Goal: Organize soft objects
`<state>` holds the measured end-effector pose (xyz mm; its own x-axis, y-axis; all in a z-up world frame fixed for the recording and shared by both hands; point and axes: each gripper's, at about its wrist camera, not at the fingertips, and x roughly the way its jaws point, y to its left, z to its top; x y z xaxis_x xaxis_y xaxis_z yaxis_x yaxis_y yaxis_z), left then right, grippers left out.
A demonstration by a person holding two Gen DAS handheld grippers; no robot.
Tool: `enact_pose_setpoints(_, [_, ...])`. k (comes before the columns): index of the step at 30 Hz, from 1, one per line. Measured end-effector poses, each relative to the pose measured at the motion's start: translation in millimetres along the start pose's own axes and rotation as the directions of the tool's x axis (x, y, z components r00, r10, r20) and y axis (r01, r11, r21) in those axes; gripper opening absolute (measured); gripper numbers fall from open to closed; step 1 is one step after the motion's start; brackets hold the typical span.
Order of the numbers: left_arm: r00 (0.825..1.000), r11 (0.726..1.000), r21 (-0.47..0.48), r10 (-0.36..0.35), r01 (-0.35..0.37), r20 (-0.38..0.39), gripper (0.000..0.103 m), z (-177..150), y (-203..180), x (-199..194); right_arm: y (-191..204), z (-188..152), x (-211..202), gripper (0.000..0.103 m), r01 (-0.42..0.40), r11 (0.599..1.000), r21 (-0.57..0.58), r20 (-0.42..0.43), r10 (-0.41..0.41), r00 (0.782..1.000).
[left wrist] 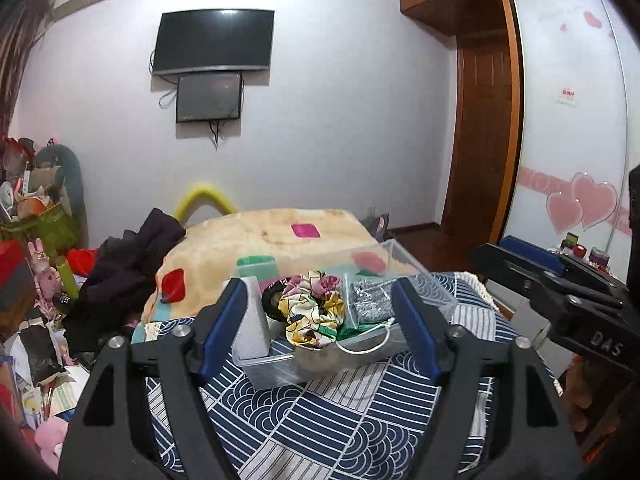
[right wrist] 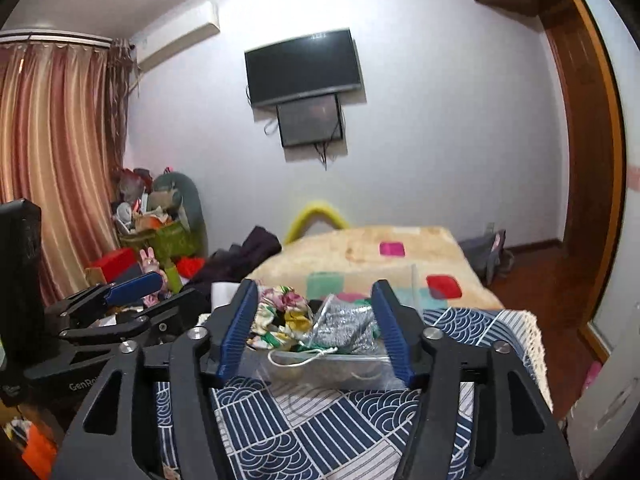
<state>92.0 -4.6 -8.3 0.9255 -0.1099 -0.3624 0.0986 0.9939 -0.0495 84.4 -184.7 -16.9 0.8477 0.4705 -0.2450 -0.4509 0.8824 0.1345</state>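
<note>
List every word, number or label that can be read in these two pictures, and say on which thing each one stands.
"DA5": on the right gripper, black body, seen from the left wrist view.
"GenRo", cut off after that: on the left gripper, black body, seen from the right wrist view.
Red print on the white sticker on the wardrobe door: too small and blurred to read.

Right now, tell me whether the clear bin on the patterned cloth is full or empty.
Full. The clear bin holds a floral scrunchie, a silvery bag and a grey block, heaped above its rim.
</note>
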Motion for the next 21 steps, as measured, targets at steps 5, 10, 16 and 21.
enact_pose_setpoints(5, [0.998,1.0,-0.002,0.013,-0.012,0.054,0.097,2.5,-3.3,-25.8,2.6,-3.1,-20.0,0.087,0.038,0.999,-0.01,0.058,-0.037,0.998])
enact_pose_setpoints(10, [0.994,0.999,0.013,0.032,-0.033,0.107,0.102,2.6,-8.9,-45.9,-2.1,-8.0,-21.8,0.088,0.053,0.999,0.002,0.058,-0.053,0.997])
enact_pose_setpoints(16, [0.99,0.999,0.007,0.043,-0.044,0.133,0.103,1.9,-11.6,-57.2,-1.3,-10.9,-24.5,0.088,0.049,0.999,-0.003,0.062,-0.049,0.997])
enact_pose_setpoints(21, [0.99,0.999,0.017,0.042,-0.045,0.131,0.103,-0.4,-14.4,-58.1,2.3,-13.4,-30.1,0.092,0.049,0.999,-0.014,0.073,-0.048,0.996])
